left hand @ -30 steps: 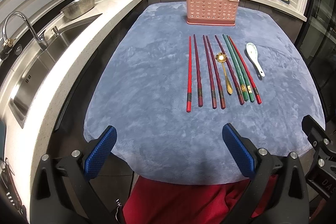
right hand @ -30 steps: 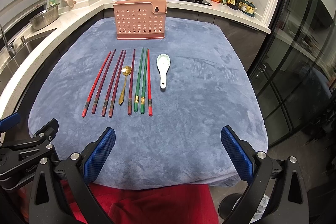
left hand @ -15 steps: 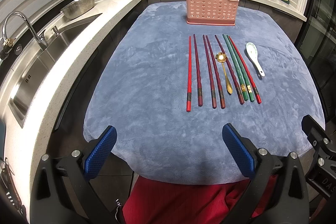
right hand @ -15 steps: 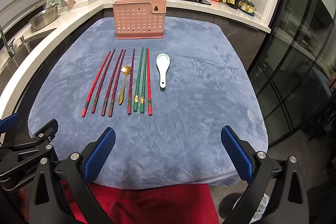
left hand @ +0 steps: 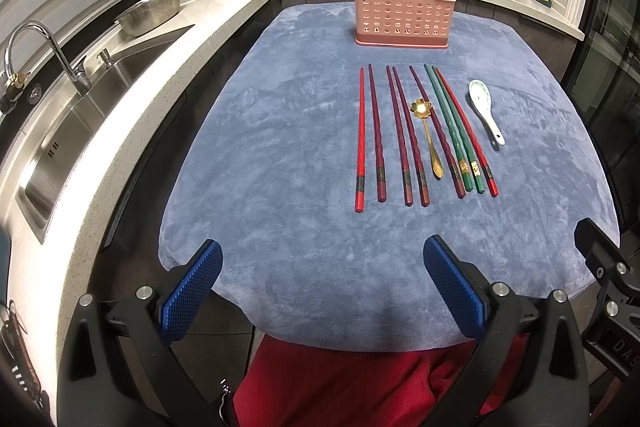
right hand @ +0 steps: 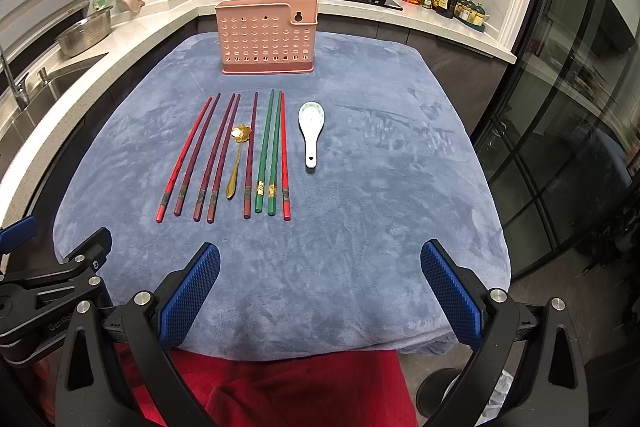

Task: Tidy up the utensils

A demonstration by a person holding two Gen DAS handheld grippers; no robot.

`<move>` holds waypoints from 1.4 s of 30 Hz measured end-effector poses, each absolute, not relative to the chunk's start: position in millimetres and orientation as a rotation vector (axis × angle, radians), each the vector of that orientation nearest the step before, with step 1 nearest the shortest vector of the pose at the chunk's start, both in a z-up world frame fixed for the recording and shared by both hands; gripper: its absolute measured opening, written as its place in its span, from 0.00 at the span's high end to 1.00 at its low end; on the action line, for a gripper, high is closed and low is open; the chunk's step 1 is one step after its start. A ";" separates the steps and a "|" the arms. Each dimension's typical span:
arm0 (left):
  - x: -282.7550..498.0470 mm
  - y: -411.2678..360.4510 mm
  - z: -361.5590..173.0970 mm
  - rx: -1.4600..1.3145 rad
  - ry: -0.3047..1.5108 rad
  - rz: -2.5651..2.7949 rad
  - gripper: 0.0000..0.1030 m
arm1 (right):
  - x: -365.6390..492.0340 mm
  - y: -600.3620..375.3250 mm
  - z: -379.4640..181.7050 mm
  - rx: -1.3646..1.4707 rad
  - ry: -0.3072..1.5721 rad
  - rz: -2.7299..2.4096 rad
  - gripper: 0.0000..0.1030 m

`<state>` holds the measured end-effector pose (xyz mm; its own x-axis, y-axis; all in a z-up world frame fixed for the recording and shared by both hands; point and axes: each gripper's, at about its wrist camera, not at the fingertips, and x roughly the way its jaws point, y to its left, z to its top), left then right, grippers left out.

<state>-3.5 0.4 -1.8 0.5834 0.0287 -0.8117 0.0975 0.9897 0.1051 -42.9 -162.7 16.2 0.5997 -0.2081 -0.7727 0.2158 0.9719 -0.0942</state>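
Nothing has moved: both the left gripper point(left hand: 320, 291) and right gripper point(right hand: 320, 291) hover wide apart and empty at the cloth's point(right hand: 380, 207) near edge, so probably best to pinch one chopstick point(right hand: 285, 155) by its thick near end, then carry it to the rack point(right hand: 266, 39) beyond.

Bare blue cloth point(right hand: 380, 195) lies free right of the white spoon point(right hand: 311, 131) (the pink holder point(right hand: 266, 39) blocks behind).

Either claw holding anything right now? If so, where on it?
Nothing held. Left claw and right claw are both open; the chopsticks lie untouched on the cloth.
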 end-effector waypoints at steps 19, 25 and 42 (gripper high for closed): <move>-4.0 2.6 -4.6 0.142 0.952 -0.039 0.07 | -42.5 -162.4 15.9 0.010 0.896 -0.244 0.06; -4.1 2.8 -4.9 0.142 0.953 -0.039 0.07 | -42.5 -162.8 16.0 0.011 0.896 -0.244 0.06; 0.9 2.7 -9.8 0.139 0.977 -0.042 0.07 | -37.6 -160.7 11.3 0.017 0.917 -0.245 0.06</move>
<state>0.9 2.7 -9.8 0.5598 0.0272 -0.8282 0.0978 0.9903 0.0986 -37.6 -160.7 11.3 0.5826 -0.2025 -0.7872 0.2167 0.9721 -0.0897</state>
